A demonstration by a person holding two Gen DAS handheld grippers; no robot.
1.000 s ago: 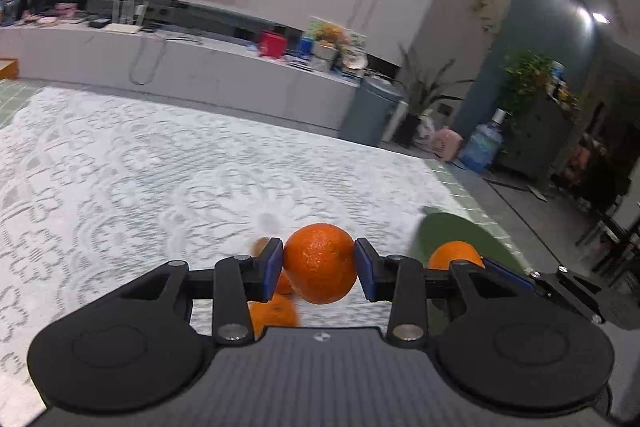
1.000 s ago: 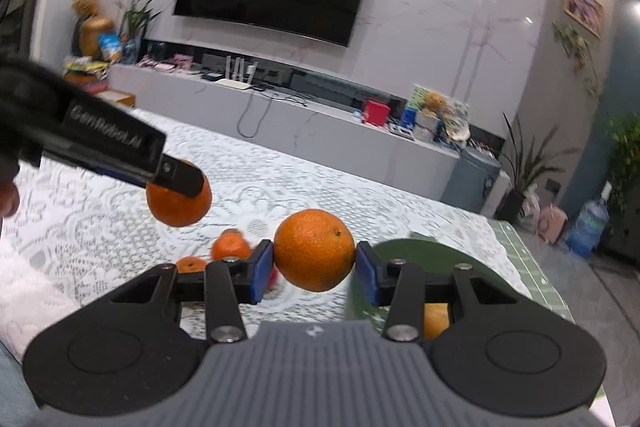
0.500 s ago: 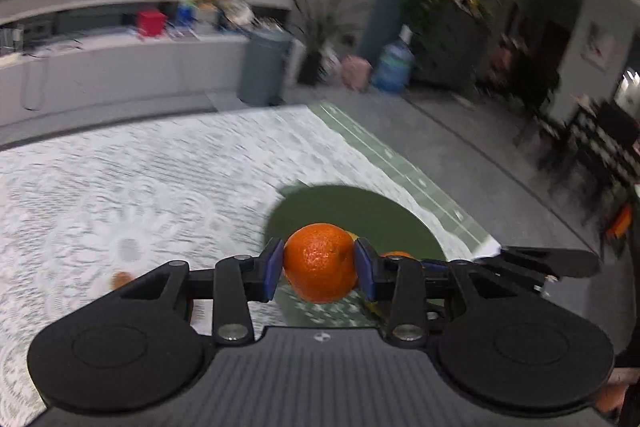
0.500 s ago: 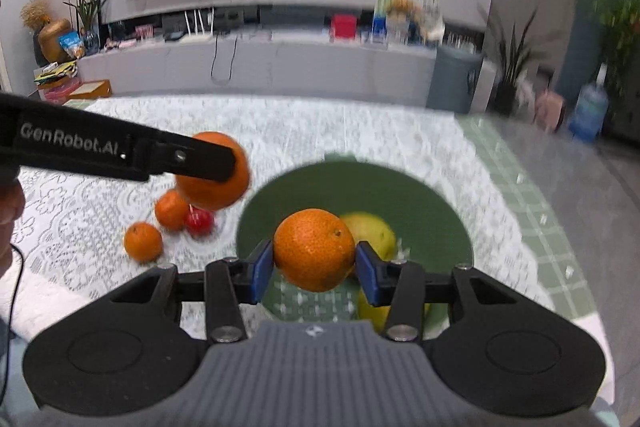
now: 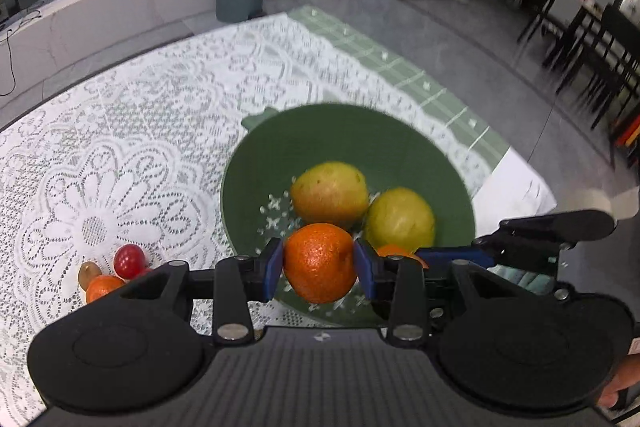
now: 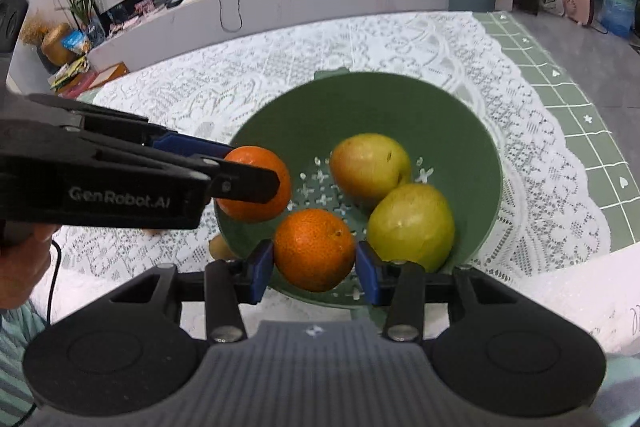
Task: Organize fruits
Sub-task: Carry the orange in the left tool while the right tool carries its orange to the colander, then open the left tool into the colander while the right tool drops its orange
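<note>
A: In the round green perforated plastic colander [image 6: 472,147] we see two yellow-green pears [image 6: 370,163] [image 6: 412,221] lying side by side and touching.

B: Our left gripper [image 5: 319,263] is clamped on a round orange mandarin [image 5: 320,261] over the near left rim. Our right gripper [image 6: 315,255] pinches a second orange mandarin [image 6: 314,247] over the near rim.

A: Left of the colander, on the white lace tablecloth [image 5: 140,115], sit a red cherry tomato [image 5: 129,260], a small brown kiwi [image 5: 89,274] and a small orange tangerine [image 5: 103,287].

B: The colander floor left of the pears is bare. The table edge runs just beyond its right rim, where the green checked undercloth [image 6: 580,115] shows.
</note>
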